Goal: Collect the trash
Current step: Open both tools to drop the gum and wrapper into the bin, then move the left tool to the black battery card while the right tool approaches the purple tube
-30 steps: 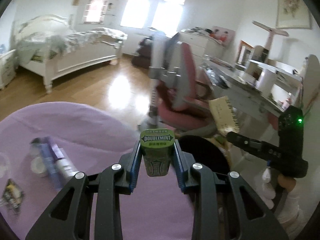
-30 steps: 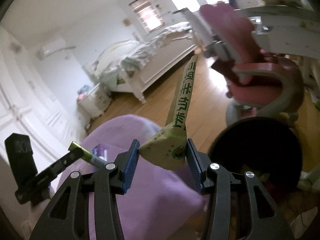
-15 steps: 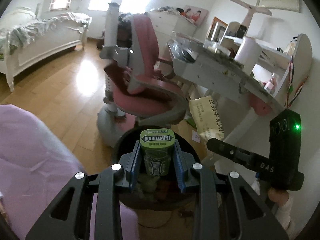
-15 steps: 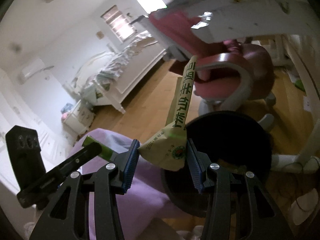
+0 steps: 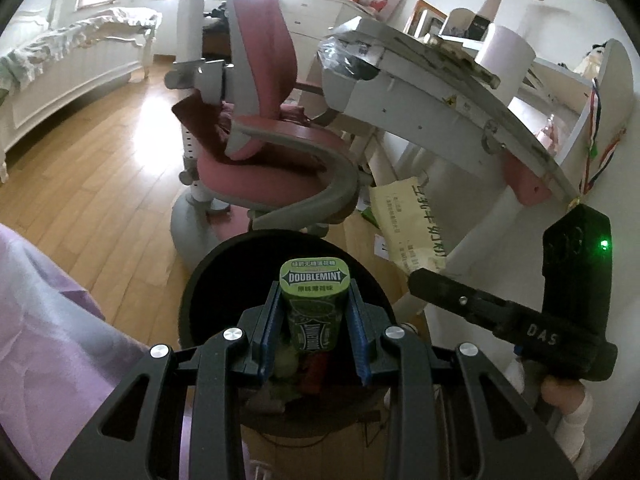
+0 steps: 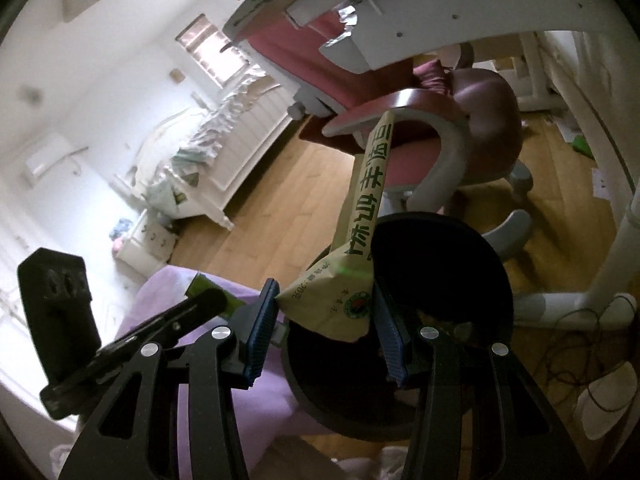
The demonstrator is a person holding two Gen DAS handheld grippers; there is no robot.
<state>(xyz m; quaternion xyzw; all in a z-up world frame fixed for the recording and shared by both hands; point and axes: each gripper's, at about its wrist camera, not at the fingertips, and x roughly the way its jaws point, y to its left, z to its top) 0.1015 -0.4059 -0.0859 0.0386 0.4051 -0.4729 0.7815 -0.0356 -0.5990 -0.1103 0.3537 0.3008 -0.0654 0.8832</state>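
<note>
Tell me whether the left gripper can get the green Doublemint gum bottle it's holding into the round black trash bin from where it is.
Probably yes. The left gripper holds the green Doublemint gum bottle above the round black trash bin, whose mouth is open; nothing lies between.

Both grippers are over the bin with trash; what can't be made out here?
- Bin contents: left view, dark and hidden behind the Doublemint bottle in the left gripper.
- Bin floor: right view, blocked by the paper packet in the right gripper.
- Packet's small print: too small to read.
- Person's hand: mostly hidden behind the right gripper's body.
</note>
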